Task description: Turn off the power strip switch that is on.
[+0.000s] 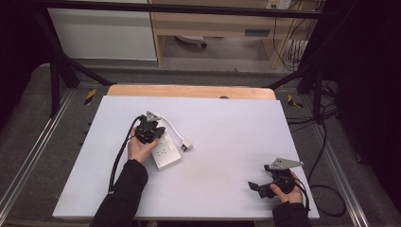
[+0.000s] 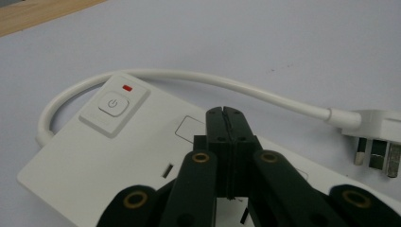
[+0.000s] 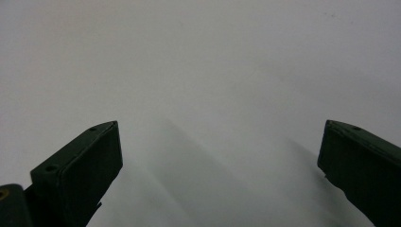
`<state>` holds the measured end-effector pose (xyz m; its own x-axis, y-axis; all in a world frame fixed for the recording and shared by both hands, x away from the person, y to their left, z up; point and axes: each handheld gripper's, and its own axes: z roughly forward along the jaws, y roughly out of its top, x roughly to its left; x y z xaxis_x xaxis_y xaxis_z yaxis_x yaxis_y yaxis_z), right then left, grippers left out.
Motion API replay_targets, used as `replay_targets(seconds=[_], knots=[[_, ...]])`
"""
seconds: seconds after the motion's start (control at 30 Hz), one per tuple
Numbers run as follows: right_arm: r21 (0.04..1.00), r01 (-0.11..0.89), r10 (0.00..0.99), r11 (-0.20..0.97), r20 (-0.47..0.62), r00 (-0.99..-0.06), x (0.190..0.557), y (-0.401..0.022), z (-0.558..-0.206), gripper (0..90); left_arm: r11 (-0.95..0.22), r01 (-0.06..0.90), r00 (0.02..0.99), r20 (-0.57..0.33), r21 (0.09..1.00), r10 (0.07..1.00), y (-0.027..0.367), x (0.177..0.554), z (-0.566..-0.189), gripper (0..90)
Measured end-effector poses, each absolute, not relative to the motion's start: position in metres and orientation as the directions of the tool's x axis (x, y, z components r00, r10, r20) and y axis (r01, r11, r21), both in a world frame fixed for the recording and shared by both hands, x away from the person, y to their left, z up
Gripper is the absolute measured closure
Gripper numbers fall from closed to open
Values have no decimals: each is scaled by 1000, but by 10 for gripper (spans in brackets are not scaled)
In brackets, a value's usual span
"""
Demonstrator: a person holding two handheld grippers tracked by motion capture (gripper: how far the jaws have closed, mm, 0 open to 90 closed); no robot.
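Hovering closed, left gripper (image 2: 225, 112) points down over the power strip (image 2: 94, 156).

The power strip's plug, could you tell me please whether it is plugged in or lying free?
Lying free: the plug rests on the white table with bare prongs, beside the power strip.

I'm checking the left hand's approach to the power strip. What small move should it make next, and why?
Probably ease the shut left claw forward and toward the power button. Its closed tips hover over the power strip short of the button, whose red light shows beside it. The right claw rests open over bare table.
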<state>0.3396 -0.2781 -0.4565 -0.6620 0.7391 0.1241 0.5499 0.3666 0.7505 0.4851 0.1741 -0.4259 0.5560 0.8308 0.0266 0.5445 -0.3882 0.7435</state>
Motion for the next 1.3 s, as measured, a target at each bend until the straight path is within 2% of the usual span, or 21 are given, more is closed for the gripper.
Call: replay_targets(seconds=[1.3], knots=[[749,550,739,368,124,-662,340,-278,-456,12,-397,536,574,23,745,819,175,485,-429,899]])
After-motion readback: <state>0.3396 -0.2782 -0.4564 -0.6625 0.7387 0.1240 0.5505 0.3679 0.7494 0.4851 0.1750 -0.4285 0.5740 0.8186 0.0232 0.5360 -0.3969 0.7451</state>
